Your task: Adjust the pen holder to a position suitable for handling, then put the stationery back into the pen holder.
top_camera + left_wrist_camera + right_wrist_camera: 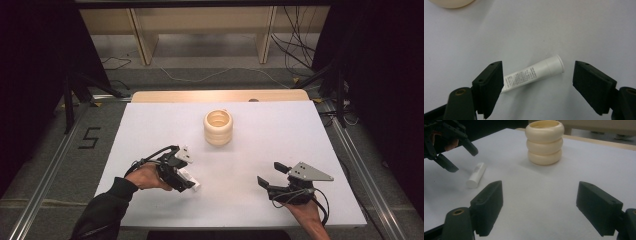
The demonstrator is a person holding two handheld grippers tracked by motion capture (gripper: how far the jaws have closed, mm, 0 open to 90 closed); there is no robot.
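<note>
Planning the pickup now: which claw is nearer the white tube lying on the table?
Left. The left claw hangs open right over the white tube, jaws either side of it. The right claw sits open well off toward the table's other side.

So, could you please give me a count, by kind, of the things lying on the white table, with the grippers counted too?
Cream ribbed cup: 1
White tube: 1
Grippers, left gripper and right gripper, both open: 2
Total: 4
</note>
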